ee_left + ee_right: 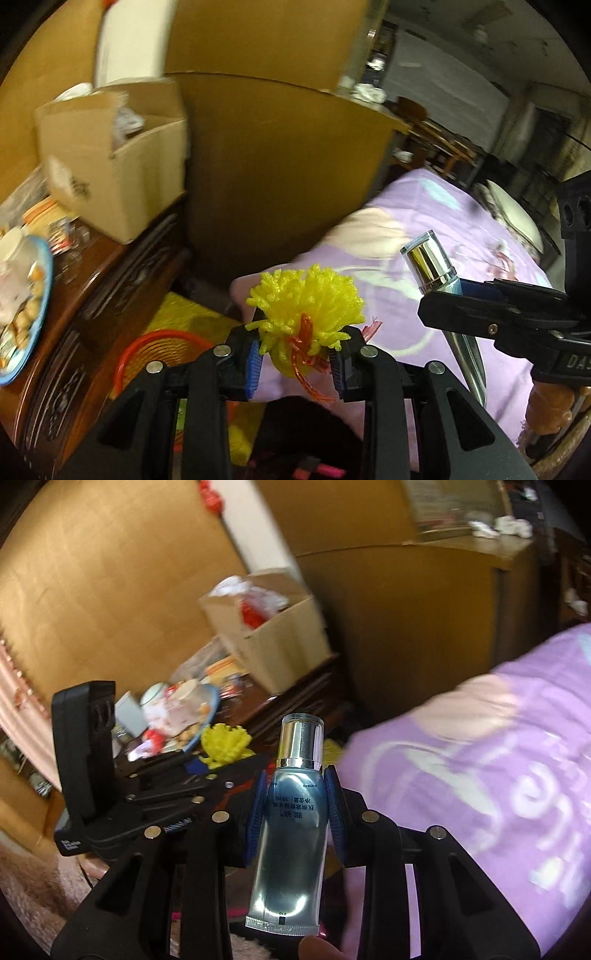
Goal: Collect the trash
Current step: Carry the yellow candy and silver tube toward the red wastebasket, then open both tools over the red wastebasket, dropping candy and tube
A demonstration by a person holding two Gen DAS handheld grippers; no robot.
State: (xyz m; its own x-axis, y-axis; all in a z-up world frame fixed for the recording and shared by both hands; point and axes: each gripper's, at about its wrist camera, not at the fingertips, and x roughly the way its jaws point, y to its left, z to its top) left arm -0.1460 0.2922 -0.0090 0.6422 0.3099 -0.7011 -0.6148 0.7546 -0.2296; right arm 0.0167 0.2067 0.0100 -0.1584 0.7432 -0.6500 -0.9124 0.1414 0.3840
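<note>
My left gripper is shut on a yellow foam fruit net tied with red ribbon, held in the air above an orange wire basket. My right gripper is shut on a blue-silver cosmetic tube with a chrome cap, cap pointing forward. In the left wrist view the right gripper with the tube sits to the right, over the purple bedding. In the right wrist view the left gripper and the net sit to the left.
An open cardboard box with crumpled paper stands on a dark carved wooden cabinet. A blue-rimmed plate of snacks and clutter lies beside it. A purple bed cover fills the right. A tall brown cabinet stands behind.
</note>
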